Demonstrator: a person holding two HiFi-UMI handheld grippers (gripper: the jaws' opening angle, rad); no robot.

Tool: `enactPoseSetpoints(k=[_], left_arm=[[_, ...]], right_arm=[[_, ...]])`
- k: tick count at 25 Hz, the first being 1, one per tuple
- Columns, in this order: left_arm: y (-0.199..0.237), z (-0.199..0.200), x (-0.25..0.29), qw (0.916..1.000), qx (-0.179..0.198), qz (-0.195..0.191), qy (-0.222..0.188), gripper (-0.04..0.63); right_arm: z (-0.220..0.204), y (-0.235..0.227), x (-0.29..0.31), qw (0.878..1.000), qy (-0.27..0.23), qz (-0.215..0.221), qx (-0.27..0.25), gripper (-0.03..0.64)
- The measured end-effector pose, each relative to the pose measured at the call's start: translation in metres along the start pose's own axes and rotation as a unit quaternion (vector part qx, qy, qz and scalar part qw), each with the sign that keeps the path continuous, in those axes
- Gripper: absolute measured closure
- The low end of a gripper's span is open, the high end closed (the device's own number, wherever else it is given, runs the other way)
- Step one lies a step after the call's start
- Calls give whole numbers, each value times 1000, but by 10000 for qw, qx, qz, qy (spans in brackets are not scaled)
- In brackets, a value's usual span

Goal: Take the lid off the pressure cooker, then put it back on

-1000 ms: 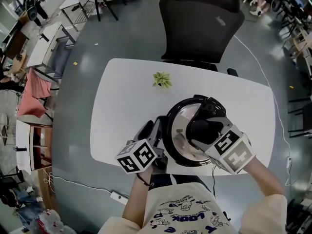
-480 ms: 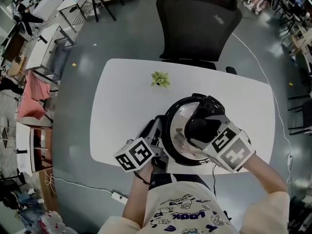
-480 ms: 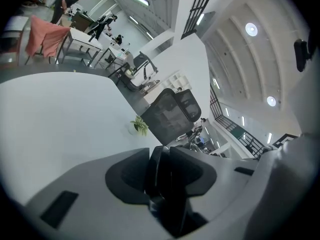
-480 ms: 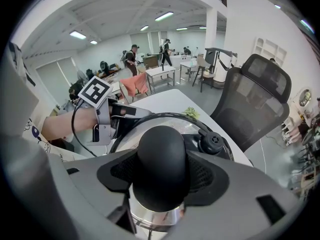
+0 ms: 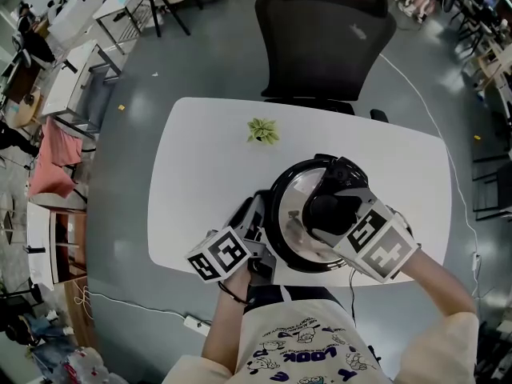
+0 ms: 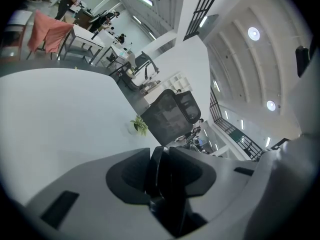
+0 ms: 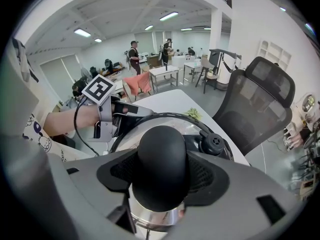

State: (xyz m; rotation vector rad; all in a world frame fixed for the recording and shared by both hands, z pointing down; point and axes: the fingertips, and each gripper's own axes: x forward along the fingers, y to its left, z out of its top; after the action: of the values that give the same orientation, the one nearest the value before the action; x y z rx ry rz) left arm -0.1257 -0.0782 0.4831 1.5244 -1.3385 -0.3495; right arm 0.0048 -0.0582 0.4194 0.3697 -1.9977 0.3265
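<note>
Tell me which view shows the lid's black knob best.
The right gripper view: the knob fills the centre, round and sharp, between the jaws. The head view shows it only as a small dark dome from above. The left gripper view does not show it.

Top [image 5: 300, 346]: cream, with a blue cartoon print and lettering across the chest. Sleeve [image 5: 452, 338]: long, pale cream, on the right arm. Dark band [image 5: 231, 296] round the left wrist.

Left claw [image 6: 161, 156]: grey moulded shell, black recessed pads. Jaws closing, with a black handle [image 6: 161, 194] between them.

Right claw [image 7: 162, 171]: same grey shell, black mesh-textured pads.

Left cube [image 5: 226, 256] and right cube [image 5: 382, 245]: white, with black square markers.

Black cable [image 7: 75, 121] loops off the left claw's body.
</note>
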Motion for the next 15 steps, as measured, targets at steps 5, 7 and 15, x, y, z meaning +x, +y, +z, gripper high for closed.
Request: enactPoseSetpoints(k=[5,7,15], left_arm=[[0,-2,0,10000,-10,-22,-1,463],[0,-2,0,10000,-21,-31,6,463],[0,-4,1,9999,-67,-87,22,465]], right_arm=[[-1,2,1,9992,45,157,-363,318],[-1,3,0,9986,68,218,-487,318],[-2,6,1,9939,108,453,-995,318]])
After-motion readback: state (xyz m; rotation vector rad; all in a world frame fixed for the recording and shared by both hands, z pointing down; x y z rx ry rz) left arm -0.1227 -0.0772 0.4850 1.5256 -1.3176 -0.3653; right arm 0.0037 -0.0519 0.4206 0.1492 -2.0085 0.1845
